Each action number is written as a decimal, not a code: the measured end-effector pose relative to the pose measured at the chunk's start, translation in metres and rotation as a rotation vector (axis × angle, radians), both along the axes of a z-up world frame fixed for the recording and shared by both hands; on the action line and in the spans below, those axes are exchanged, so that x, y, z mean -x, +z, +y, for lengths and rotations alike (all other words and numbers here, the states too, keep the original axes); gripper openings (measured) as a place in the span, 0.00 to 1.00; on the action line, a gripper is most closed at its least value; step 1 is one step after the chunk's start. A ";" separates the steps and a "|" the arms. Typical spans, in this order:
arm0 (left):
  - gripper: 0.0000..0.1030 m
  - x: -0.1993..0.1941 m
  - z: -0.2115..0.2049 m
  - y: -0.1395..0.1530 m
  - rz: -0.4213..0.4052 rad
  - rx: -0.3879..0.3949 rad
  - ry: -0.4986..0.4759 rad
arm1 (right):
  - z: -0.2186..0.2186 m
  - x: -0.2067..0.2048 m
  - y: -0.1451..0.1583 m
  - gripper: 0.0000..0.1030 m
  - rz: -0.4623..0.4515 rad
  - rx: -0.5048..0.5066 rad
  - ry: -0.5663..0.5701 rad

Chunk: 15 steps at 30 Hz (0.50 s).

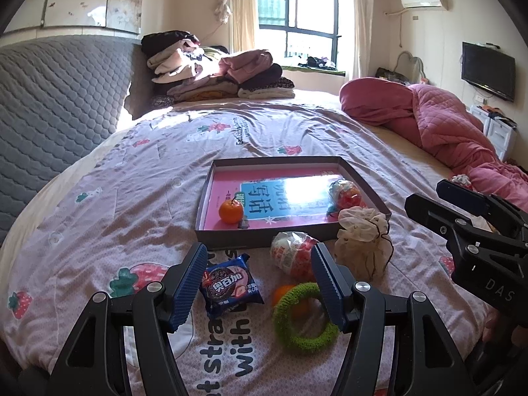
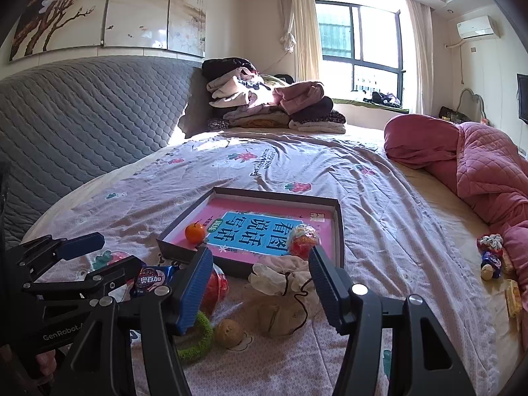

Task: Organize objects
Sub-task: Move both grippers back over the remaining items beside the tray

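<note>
A shallow grey tray (image 1: 231, 235) (image 2: 340, 231) with a pink and blue book inside lies on the bed. In it are a tangerine (image 1: 231, 211) (image 2: 194, 232) and a wrapped snack (image 1: 346, 194) (image 2: 303, 239). In front of it lie a blue cookie packet (image 1: 229, 285) (image 2: 153, 279), a red-white wrapped snack (image 1: 292, 257) (image 2: 217, 287), a green ring (image 1: 303, 318) (image 2: 198, 336), an orange (image 1: 283, 293), a cream drawstring pouch (image 1: 363, 241) (image 2: 283, 297) and a brown ball (image 2: 229, 333). My left gripper (image 1: 257, 283) (image 2: 109, 257) is open over the packet. My right gripper (image 2: 260, 287) is open around the pouch; in the left view only its body (image 1: 478, 231) shows.
The bed cover (image 1: 132, 204) is pale pink with strawberry prints. A pink quilt (image 1: 445, 125) (image 2: 478, 165) lies at the right, folded clothes (image 1: 214, 69) (image 2: 270, 99) at the back. Small wrapped items (image 2: 491, 257) and a yellow packet (image 2: 513, 297) lie near the right edge.
</note>
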<state>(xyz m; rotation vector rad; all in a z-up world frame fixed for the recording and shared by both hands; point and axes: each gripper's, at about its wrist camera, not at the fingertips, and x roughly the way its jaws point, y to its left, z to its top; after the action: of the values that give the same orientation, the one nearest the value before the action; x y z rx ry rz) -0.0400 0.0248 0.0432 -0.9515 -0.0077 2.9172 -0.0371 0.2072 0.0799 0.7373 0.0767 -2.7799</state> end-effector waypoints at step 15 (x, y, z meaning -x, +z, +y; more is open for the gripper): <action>0.65 -0.005 0.000 -0.008 -0.040 -0.004 -0.016 | 0.004 -0.008 -0.004 0.58 -0.016 0.000 -0.007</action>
<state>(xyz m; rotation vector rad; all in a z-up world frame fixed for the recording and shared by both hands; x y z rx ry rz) -0.0355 0.0251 0.0347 -1.0049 -0.0087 2.8821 -0.0292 0.2113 0.0758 0.7607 0.0715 -2.7808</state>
